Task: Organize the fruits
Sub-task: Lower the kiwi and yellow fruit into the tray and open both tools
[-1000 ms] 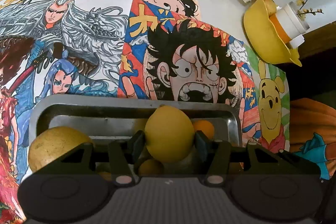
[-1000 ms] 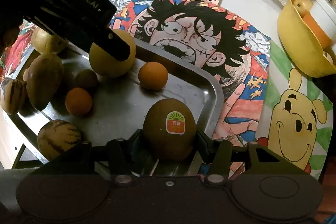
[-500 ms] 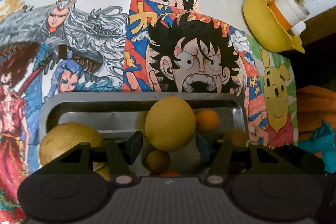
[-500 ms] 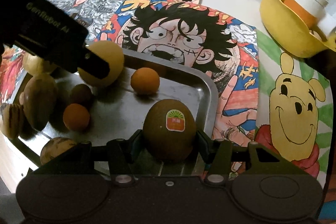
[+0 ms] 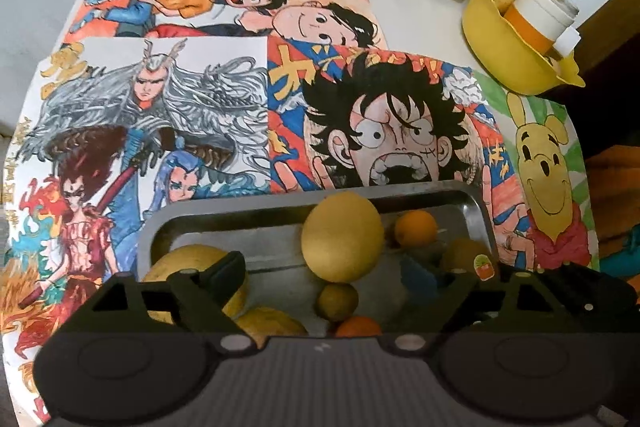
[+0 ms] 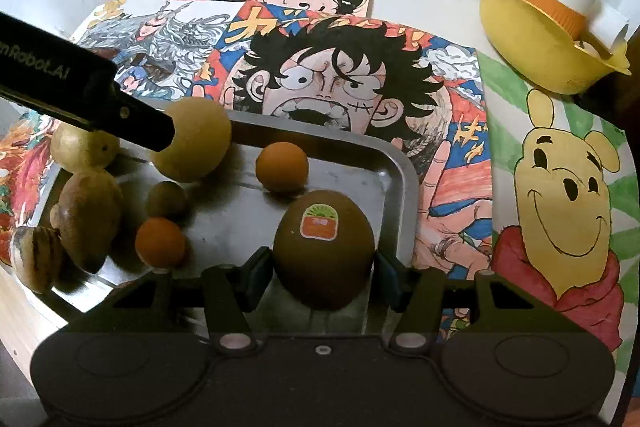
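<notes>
Left tool opening, pads wide and clear of the yellow round fruit, which sits on the metal tray near its far rim. Right tool opening slightly; the kiwi stands between its pads at the tray's near right corner, contact unclear.

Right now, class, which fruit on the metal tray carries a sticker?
The brown kiwi in the tray's near right corner, between the right hand-held gripper's fingers; the other fruits show no sticker.
</notes>
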Available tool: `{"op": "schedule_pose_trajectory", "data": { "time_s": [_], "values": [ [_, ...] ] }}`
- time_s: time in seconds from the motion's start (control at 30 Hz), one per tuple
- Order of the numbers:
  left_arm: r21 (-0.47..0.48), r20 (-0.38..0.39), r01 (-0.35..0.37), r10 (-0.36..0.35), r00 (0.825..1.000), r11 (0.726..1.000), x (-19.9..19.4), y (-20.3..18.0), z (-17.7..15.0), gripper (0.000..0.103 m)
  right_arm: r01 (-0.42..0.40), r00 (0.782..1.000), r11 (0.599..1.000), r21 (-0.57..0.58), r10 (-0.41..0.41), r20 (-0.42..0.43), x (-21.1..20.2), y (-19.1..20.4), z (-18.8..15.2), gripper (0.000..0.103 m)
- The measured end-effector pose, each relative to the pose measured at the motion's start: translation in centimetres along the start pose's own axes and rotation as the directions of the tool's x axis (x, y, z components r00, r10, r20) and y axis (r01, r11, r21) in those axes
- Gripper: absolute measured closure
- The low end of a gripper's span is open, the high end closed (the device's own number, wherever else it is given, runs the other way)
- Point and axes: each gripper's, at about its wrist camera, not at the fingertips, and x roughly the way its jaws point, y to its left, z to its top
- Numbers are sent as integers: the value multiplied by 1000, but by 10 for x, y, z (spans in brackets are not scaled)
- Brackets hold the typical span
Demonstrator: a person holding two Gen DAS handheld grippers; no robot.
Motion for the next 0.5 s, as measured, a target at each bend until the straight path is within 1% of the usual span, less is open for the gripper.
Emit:
{"op": "schedule_pose_trajectory", "data": {
  "time_s": [0.13,0.23,0.37,0.5],
  "values": [
    [0,21,-21,21,1000,1000,-5,0,-2,6,-6,1000,1000,14,6,7,0,1,0,42],
    [9,31,-36,36,999,999,-8,2,-3,4,-14,1000,1000,23,14,13,-1,1,0,39],
    [10,32,-60,59,998,998,-10,7,-4,2,-19,1000,999,39,18,23,-1,2,0,32],
    [9,50,-87,87,995,996,-16,12,-7,1,-20,999,998,64,18,36,-3,2,0,25]
  ]
}}
